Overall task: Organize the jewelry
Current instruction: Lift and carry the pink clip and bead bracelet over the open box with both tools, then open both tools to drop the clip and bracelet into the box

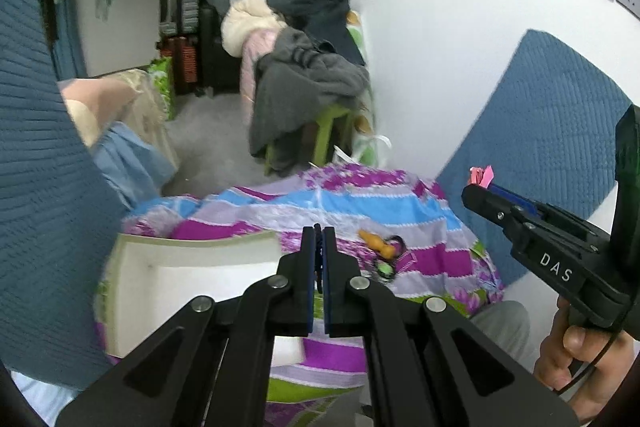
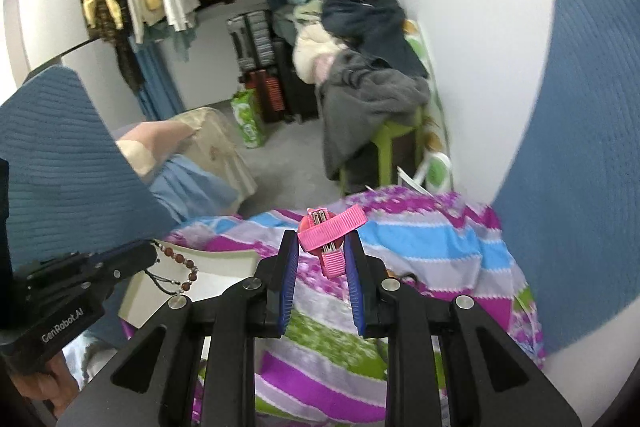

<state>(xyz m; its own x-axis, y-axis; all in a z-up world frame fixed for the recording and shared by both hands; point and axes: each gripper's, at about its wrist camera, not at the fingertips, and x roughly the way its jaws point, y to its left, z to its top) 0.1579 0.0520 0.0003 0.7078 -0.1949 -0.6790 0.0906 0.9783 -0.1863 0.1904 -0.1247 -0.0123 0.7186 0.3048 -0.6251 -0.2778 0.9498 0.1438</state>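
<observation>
In the left wrist view my left gripper is shut, with a thin dark cord pinched between its blue pads. The right wrist view shows that cord belongs to a brown beaded bracelet, which dangles from my left gripper above a white tray. My right gripper is shut on a pink ribbon hair clip, held above the striped bedspread. From the left wrist view, my right gripper is at the right with the pink clip at its tip. An orange clip and dark hair ties lie on the bedspread.
Blue quilted cushions stand at both sides, with the white wall at the right. A green stool piled with clothes stands beyond the bed. More clothes hang at the back. A hand grips the right gripper's handle.
</observation>
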